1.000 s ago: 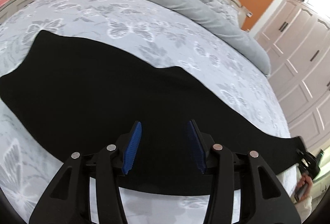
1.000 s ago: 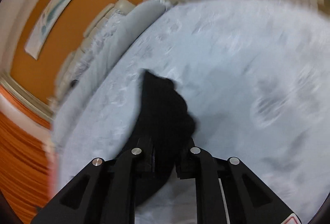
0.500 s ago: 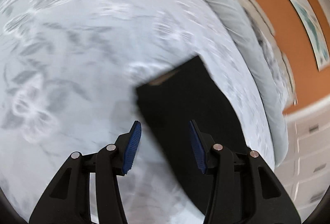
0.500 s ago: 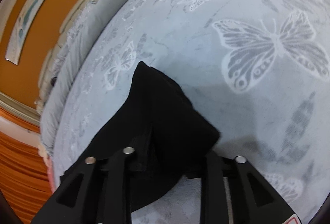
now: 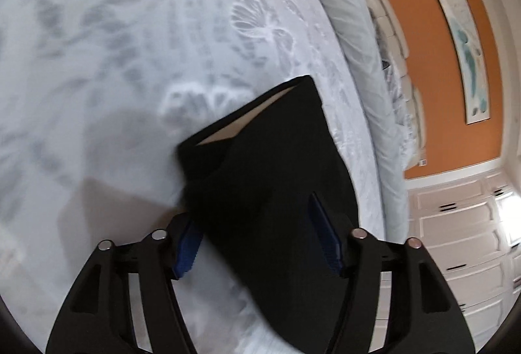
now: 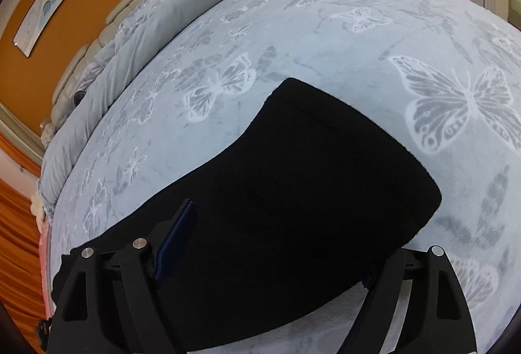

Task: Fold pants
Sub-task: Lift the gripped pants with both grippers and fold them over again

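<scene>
The left tongs [image 5: 257, 240] stand apart with the black pants [image 5: 273, 191] between the blue pads, not clamped. The right tongs [image 6: 273, 249] are also spread wide over the pants [image 6: 293, 191]. The pants lie flat on the bed [image 6: 358, 44], on its butterfly-print cover. Beyond are a rolled grey duvet [image 6: 162, 28] and an orange wall [image 5: 423, 61].

Left tongs [image 5: 257, 236]: my matte black plastic frame, two branching arms on each side with long cut-out slots.
Left pads [image 5: 187, 249]: ribbed blue strips lining my inner finger faces.
Left screws [image 5: 158, 234]: four round silver heads, two per side, set on the arm joints.
Right tongs [image 6: 270, 251]: my same black slotted frame.
Right pad [image 6: 174, 238]: dark blue, ribbed; its opposite mostly hidden.
Right screws [image 6: 140, 243]: three silver heads showing.
</scene>
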